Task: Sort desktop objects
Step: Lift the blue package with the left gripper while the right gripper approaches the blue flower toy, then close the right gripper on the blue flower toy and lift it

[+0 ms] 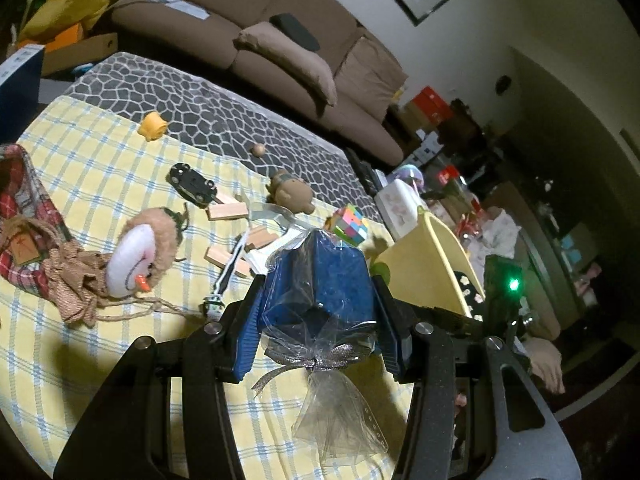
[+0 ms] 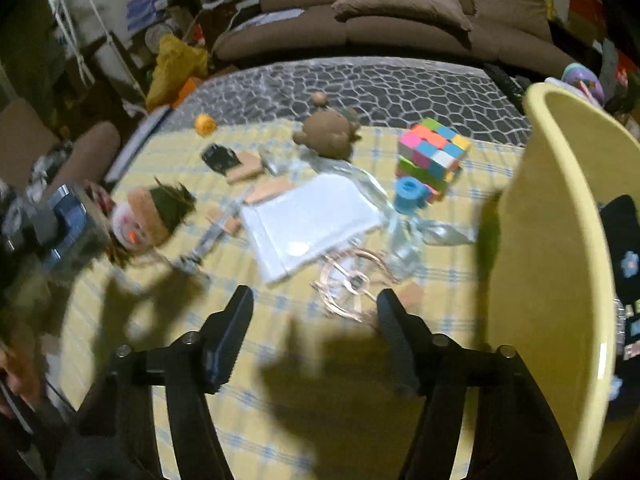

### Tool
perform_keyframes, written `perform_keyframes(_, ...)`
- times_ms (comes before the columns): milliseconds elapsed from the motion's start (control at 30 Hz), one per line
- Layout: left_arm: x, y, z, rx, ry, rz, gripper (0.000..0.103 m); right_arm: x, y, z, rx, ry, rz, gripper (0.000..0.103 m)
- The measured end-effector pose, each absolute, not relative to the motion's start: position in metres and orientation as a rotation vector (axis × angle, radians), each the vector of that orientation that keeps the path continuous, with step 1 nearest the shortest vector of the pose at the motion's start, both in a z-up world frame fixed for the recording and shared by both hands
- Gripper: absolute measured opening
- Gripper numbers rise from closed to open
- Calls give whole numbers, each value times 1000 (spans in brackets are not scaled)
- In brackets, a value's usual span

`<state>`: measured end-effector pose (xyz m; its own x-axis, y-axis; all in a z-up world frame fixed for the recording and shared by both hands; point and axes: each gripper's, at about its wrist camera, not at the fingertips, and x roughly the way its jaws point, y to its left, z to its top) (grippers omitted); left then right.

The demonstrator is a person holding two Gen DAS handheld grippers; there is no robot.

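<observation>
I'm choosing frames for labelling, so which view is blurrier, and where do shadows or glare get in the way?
Right wrist: motion-blurred, dark shadows on the cloth near the right gripper, glare on the white packet. Left wrist: sharper, wrapped blue block crisp, corners dark.

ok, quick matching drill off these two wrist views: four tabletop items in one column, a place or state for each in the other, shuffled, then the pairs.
Items
1. blue block wrapped in clear cellophane
2. multicoloured puzzle cube
3. brown plush bear
4. black toy car

Places or states
A. lying beside pale wooden blocks
B. clamped in the left gripper
C. near the edge of the grey pebble-pattern mat
D. right behind a small blue roll

Pairs: 1-B, 2-D, 3-C, 4-A
</observation>
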<state>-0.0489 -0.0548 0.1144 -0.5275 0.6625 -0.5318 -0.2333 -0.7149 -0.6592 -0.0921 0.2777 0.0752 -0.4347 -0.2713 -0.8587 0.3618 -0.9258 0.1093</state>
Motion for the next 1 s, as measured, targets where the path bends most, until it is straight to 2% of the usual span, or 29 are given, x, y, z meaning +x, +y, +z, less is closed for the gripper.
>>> perform_keyframes(133,-47,-50,115,-1091,-703,2236,47,-87,278,62,1455,328,-2403,51)
perform_keyframes(233,-46,-49,113,-1099,-698,2233,47,-81,272,52,1466,529,-2425,50)
perform_keyframes(400,-47,-48,111,-1109,-704,2231,47,-77,266,35,1483,710,-2407,50)
perform_keyframes(500,-46,-46,110,-1112,-692,2229,47,-78,266,26,1523,751,-2377,51)
perform_keyframes(633,-47,-44,109,-1120,-687,2225,47,-77,269,17,1540,846,-2378,63)
perform_keyframes(700,-48,-43,108,-1123,-692,2220,47,-77,269,14,1539,896,-2381,63)
perform_keyframes(833,-48,-42,106,-1127,-698,2210,47,-76,264,-4,1566,1072,-2326,63)
perform_keyframes(933,-49,-41,105,-1132,-696,2207,47,-78,265,-6,1553,1086,-2326,63)
perform_keyframes(1000,-49,-40,105,-1132,-698,2204,47,-82,271,-5,1576,997,-2323,51)
